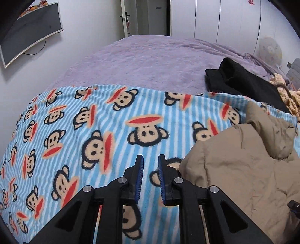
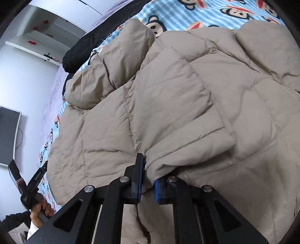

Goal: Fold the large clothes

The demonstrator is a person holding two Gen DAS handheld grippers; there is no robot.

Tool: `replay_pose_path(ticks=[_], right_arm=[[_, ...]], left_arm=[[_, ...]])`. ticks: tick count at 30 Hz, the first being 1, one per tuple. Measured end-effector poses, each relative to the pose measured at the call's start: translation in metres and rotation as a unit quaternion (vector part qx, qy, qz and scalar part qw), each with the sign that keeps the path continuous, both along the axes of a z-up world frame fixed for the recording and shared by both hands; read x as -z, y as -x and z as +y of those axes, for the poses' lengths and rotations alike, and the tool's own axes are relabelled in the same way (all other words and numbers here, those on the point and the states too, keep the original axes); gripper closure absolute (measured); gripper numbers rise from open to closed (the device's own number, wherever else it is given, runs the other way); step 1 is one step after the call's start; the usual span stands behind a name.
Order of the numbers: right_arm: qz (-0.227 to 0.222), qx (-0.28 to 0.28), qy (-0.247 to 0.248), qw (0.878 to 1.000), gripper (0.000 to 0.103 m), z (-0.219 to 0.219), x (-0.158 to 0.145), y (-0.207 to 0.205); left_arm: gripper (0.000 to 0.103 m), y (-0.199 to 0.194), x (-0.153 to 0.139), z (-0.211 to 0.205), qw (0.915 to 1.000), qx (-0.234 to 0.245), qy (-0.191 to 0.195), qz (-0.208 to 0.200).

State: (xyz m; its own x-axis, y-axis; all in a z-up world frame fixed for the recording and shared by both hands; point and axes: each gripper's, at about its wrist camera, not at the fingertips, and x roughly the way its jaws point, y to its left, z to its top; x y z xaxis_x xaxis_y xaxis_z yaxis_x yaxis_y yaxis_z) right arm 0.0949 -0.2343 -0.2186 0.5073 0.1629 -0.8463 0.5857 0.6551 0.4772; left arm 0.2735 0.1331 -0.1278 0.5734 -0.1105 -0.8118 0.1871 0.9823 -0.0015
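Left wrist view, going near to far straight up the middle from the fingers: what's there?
Left gripper, open over nothing → monkey-print blanket → purple bedspread → door at the far wall. The tan puffer jacket lies off to the right.

Bedroom: bed [image 1: 150, 56], wardrobe [image 1: 225, 18]
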Motion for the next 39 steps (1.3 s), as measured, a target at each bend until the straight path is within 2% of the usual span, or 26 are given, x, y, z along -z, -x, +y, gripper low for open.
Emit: replay_pose_path(ticks=[2, 4, 6, 7, 9, 14, 18, 22, 23, 26, 29, 32, 34, 36, 39], right_arm=[[0.003, 0.002, 0.015, 1.000, 0.069, -0.002, -0.013, 0.012], [-0.004, 0.013, 0.050, 0.999, 0.067, -0.004, -0.029, 0.026], [-0.023, 0.012, 0.116, 0.993, 0.067, -0.002, -0.050, 0.035], [-0.033, -0.005, 0.151, 0.988, 0.067, 0.003, -0.060, 0.033], [-0.031, -0.047, 0.180, 0.982, 0.067, 0.010, -0.064, 0.015], [0.001, -0.089, 0.174, 0.981, 0.068, 0.015, -0.034, -0.011], [0.020, -0.083, 0.141, 0.986, 0.068, 0.013, -0.009, -0.010], [0.017, -0.083, 0.137, 0.987, 0.068, 0.014, -0.006, -0.005], [0.017, -0.084, 0.137, 0.987, 0.068, 0.014, -0.006, -0.005], [0.019, -0.083, 0.140, 0.987, 0.068, 0.015, -0.004, -0.004], [0.023, -0.084, 0.145, 0.986, 0.068, 0.016, -0.006, -0.005], [0.023, -0.086, 0.134, 0.987, 0.068, 0.020, -0.004, -0.009], [0.025, -0.088, 0.133, 0.987, 0.068, 0.023, -0.002, -0.012], [0.031, -0.092, 0.143, 0.985, 0.068, 0.025, 0.003, -0.015], [0.025, -0.085, 0.132, 0.987, 0.069, 0.018, 0.007, -0.014]], left_arm=[[0.085, 0.012, -0.009, 0.001, 0.9992, 0.033, 0.019, 0.014], [0.085, 0.025, -0.014, -0.006, 0.9968, 0.067, 0.031, 0.029], [0.085, 0.041, -0.013, -0.015, 0.9931, 0.099, 0.047, 0.042], [0.085, 0.050, -0.012, -0.020, 0.9911, 0.111, 0.054, 0.051], [0.085, 0.064, -0.002, -0.033, 0.9869, 0.130, 0.062, 0.072], [0.085, 0.092, 0.021, -0.052, 0.9829, 0.150, 0.038, 0.099], [0.085, 0.111, 0.013, -0.024, 0.9832, 0.130, 0.063, 0.112], [0.085, 0.123, 0.035, -0.006, 0.9800, 0.127, 0.019, 0.152], [0.085, 0.121, 0.040, -0.008, 0.9793, 0.127, 0.022, 0.156], [0.085, 0.107, 0.038, -0.020, 0.9824, 0.125, 0.051, 0.129], [0.085, 0.091, 0.032, -0.019, 0.9878, 0.098, 0.071, 0.099], [0.085, 0.082, 0.045, -0.004, 0.9860, 0.076, 0.091, 0.117], [0.085, 0.084, 0.050, 0.004, 0.9854, 0.076, 0.084, 0.127], [0.085, 0.089, 0.046, 0.010, 0.9894, 0.070, 0.041, 0.121], [0.085, 0.096, 0.026, 0.027, 0.9895, 0.065, 0.056, 0.116]])
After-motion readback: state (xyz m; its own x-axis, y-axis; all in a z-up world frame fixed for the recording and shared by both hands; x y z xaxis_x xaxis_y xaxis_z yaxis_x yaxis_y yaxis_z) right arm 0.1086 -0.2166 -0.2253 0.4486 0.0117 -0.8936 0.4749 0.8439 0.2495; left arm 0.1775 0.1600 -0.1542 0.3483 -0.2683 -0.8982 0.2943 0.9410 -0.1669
